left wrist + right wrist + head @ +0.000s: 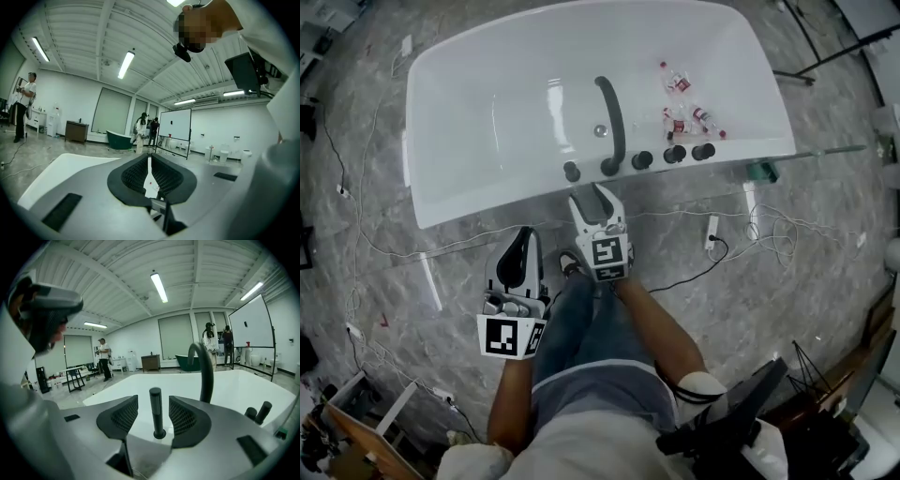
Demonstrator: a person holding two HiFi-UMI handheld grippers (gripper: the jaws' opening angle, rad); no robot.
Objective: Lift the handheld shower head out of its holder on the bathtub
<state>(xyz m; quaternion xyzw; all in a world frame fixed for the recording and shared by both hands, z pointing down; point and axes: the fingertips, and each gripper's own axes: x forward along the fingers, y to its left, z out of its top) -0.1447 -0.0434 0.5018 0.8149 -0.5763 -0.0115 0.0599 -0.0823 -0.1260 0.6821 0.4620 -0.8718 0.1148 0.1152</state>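
the white bathtub [487, 112] lies just ahead. the right tongs [592, 199] stand apart, lined up so the slim black shower head [156, 408], upright in its holder [159, 433] on the near rim, sits framed between them, untouched. the left tongs [522, 242] hang back, together and empty, likely unneeded.

My right hand-held gripper [593, 201] points forward and slightly down from my extended right forearm [661, 328], jaws spread wide. My left hand-held gripper [523, 240] is level, nearer my body, on my left forearm [511, 394], jaws closed together.
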